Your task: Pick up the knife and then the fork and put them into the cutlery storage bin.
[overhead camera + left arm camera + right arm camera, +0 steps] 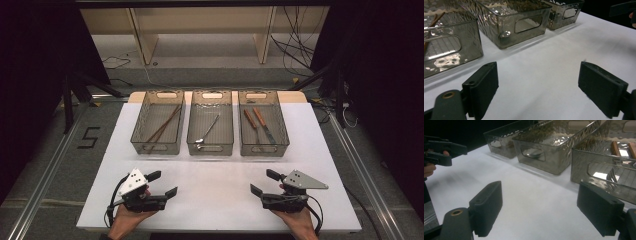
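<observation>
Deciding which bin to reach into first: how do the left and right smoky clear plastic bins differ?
The left smoky clear plastic bin holds thin brown chopsticks lying aslant; the right smoky clear plastic bin holds two wooden-handled utensils side by side. The left one sits ahead of the left gripper, the right one ahead of the right gripper. Both bins match in shape and handle cut-outs.

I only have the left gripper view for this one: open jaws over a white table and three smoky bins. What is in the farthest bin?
Observer: Two wooden-handled utensils lie side by side in the right bin.
Operator: And the middle one?
Observer: A single metal spoon lies lengthwise in the middle bin.
Operator: Is the other gripper holding anything?
Observer: No. The right gripper is open and empty, near the front edge of the table.
</observation>
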Tool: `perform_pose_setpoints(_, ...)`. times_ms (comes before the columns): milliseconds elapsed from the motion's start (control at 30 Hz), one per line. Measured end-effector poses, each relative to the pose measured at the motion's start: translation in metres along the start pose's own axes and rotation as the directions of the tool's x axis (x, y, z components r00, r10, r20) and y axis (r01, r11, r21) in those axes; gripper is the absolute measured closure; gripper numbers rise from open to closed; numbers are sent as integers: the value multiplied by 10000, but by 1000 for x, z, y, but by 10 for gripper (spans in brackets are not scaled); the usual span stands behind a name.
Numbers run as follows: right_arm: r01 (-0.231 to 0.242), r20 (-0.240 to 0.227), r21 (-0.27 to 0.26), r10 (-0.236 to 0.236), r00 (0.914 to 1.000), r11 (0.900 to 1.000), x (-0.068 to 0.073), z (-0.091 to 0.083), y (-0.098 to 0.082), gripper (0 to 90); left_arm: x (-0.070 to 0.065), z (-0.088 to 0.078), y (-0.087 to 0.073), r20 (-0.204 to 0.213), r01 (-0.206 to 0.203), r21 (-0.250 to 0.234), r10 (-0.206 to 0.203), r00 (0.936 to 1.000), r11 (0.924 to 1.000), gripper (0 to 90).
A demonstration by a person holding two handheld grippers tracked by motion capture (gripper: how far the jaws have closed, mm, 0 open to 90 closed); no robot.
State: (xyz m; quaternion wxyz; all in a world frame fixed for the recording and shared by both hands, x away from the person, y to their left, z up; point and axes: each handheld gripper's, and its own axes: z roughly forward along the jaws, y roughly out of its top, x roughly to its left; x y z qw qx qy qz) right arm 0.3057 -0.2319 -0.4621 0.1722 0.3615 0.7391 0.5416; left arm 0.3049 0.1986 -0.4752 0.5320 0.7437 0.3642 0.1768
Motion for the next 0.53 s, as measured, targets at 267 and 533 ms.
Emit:
perform_pose_setpoints(267,33,44,0,-33,10000,10000,0,0,0,213,0,0,0,5,-10,15,10,10000,10000,161)
perform_pose_setpoints(533,60,53,-7,-60,10000,10000,0,0,0,213,0,0,0,-7,-26,17,26,10000,10000,161)
